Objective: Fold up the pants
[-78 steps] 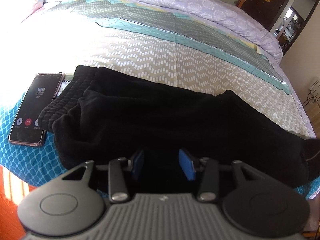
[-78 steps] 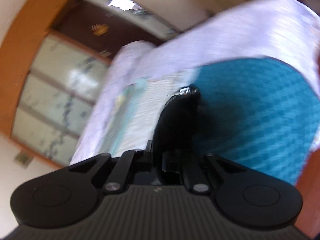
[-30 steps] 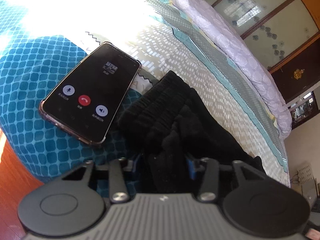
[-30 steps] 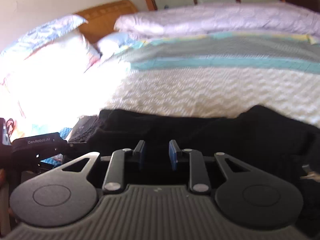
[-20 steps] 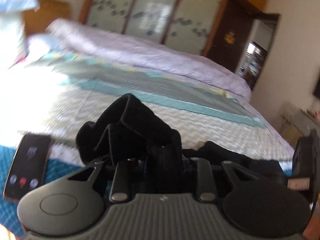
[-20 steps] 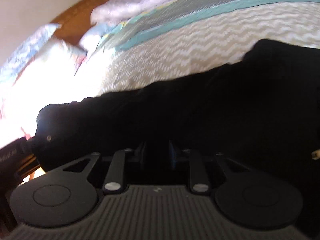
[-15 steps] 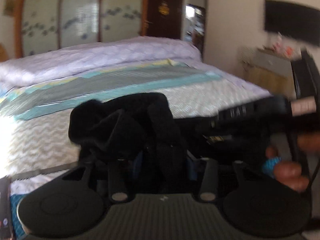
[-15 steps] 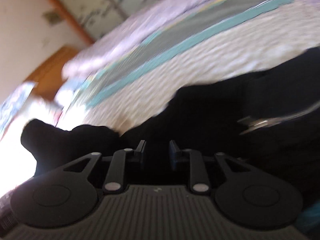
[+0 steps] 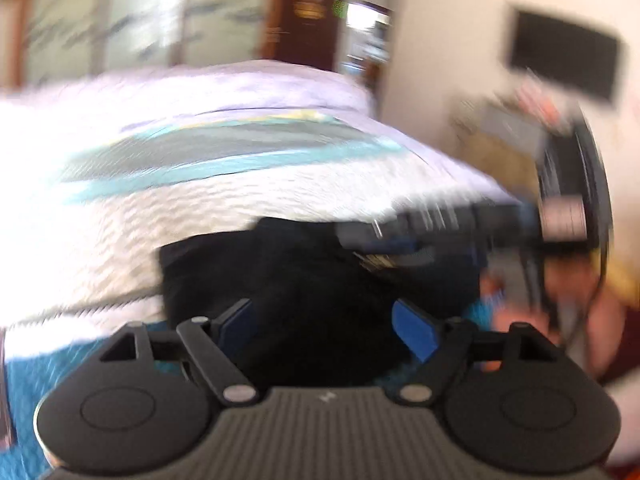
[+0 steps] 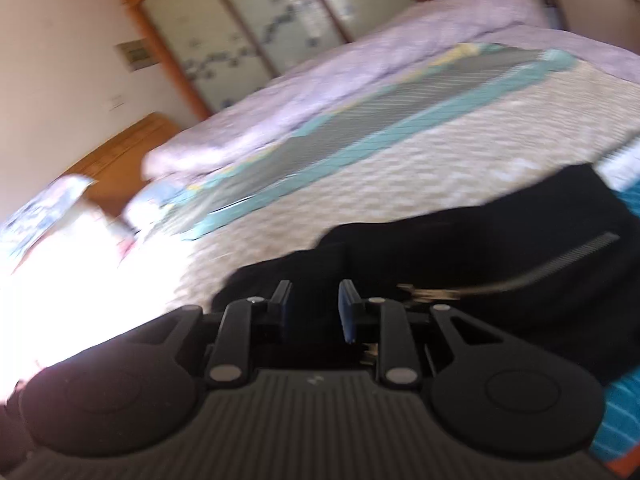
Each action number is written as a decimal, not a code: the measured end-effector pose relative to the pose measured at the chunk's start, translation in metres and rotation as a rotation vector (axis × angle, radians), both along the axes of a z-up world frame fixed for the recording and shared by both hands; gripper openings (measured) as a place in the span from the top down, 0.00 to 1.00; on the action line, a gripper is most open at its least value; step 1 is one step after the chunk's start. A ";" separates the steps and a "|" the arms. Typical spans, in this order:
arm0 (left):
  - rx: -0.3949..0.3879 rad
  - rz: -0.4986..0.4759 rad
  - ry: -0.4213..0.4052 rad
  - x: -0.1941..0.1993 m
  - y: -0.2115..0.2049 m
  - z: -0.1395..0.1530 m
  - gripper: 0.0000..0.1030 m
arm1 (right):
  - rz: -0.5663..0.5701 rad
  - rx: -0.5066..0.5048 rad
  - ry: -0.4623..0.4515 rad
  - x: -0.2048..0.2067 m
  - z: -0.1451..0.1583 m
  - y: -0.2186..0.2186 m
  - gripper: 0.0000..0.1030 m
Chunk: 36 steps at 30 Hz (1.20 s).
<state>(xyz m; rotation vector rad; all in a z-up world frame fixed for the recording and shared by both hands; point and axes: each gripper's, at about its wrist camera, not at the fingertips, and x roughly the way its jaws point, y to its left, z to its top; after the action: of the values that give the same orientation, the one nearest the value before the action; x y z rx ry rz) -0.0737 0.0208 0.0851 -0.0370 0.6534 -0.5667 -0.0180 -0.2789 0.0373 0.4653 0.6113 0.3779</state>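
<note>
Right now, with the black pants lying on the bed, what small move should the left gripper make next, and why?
Probably draw the left gripper back clear of the black pants. Its jaws are opening, and its blue pads stand apart with no cloth pinched between them. The pants lie bunched on the bed, and the right gripper sits low over them, so the left one likely needs a fresh hold.

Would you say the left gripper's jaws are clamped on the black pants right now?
No, the left gripper is opening, its blue pads apart and clear of the black pants.
</note>
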 end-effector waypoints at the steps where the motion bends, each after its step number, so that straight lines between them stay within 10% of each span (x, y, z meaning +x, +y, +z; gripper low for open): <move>1: -0.035 0.049 0.025 0.007 0.011 0.001 0.24 | 0.020 -0.009 0.015 0.007 -0.004 0.009 0.72; 4: -0.104 0.140 0.085 0.025 0.030 -0.001 0.24 | 0.091 -0.049 0.231 0.031 -0.055 0.030 0.74; 10: -0.144 0.136 0.118 0.060 0.017 -0.001 0.24 | 0.035 -0.016 0.125 0.008 -0.028 -0.007 0.73; 17: -0.137 0.054 0.147 0.098 -0.039 -0.018 0.24 | -0.412 -0.046 0.018 -0.049 -0.001 -0.135 0.56; 22: 0.051 0.072 0.337 0.125 -0.073 -0.074 0.35 | -0.600 0.011 0.075 -0.063 -0.026 -0.188 0.31; 26: 0.168 0.064 0.257 0.114 -0.086 -0.081 0.31 | -0.570 0.078 0.188 -0.048 -0.059 -0.187 0.31; 28: 0.156 0.072 0.292 0.116 -0.081 -0.076 0.32 | -0.539 0.081 0.254 -0.037 -0.070 -0.181 0.34; 31: 0.045 0.097 0.364 0.118 -0.068 -0.057 0.32 | -0.511 0.078 0.267 -0.034 -0.062 -0.172 0.76; 36: -0.207 0.038 0.335 0.117 -0.066 -0.007 0.11 | -0.346 -0.093 0.053 -0.040 -0.003 -0.109 0.78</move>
<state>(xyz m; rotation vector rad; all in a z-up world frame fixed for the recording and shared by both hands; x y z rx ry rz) 0.0431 -0.0449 0.0784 -0.3433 0.9153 -0.5950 -0.0584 -0.3875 0.0339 0.4834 0.5845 0.0080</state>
